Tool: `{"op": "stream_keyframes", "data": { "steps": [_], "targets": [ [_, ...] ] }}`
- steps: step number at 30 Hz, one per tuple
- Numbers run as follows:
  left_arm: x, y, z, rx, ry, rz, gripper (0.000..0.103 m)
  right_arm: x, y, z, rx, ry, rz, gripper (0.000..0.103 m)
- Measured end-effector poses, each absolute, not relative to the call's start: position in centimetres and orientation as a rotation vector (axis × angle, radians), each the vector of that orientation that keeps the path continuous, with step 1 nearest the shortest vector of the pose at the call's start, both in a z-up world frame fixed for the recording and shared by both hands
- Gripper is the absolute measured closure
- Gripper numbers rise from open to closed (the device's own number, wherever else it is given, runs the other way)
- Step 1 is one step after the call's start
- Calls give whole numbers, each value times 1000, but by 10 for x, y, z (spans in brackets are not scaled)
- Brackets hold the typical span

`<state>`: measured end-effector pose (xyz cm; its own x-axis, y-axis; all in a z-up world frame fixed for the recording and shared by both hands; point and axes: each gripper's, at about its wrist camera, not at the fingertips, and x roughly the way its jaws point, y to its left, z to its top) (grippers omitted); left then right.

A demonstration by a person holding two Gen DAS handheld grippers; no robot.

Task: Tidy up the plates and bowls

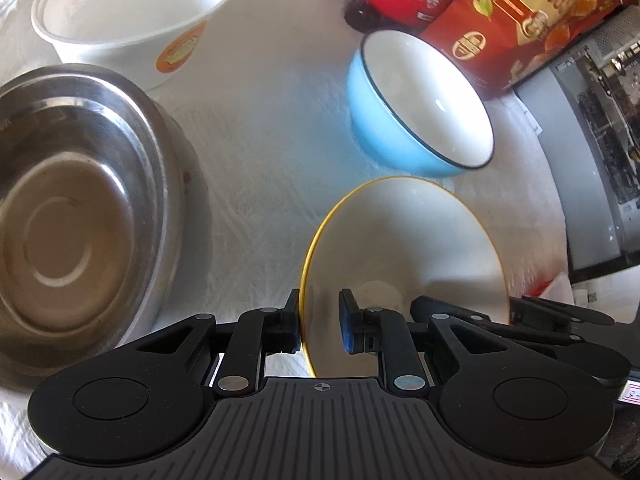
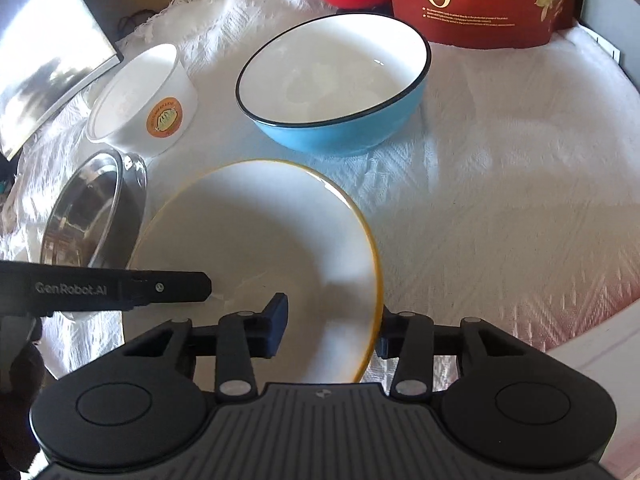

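Yellow-rimmed plate (image 2: 256, 248) sits between both tongs, tilted, apparently lifted off the white cloth on the table (image 2: 500, 184). Left tongs (image 1: 319, 326) straddle its left rim, pads either side, gap small; looks like a pinch but contact isn't certain. Right tongs (image 2: 332, 332) straddle the near-right rim, spread wider, one pad over the plate's face, one outside the edge; not clamped. Blue bowl (image 2: 340, 120) lies straight ahead, just beyond the plate's far edge. Steel bowl (image 1: 76, 216) is left, white paper bowl (image 1: 132, 16) behind it. My guess: left side carries the plate
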<state>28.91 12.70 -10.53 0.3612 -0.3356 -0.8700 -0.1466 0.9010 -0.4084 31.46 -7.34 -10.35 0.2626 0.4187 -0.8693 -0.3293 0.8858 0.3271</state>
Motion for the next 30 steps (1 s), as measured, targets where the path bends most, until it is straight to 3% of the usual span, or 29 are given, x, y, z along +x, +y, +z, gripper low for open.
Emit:
{"op": "stream_keyframes", "data": {
  "steps": [30],
  "targets": [
    [277, 143, -82, -422, 1136, -104, 85, 320, -63, -100, 56, 1140, 464, 60]
  ]
}}
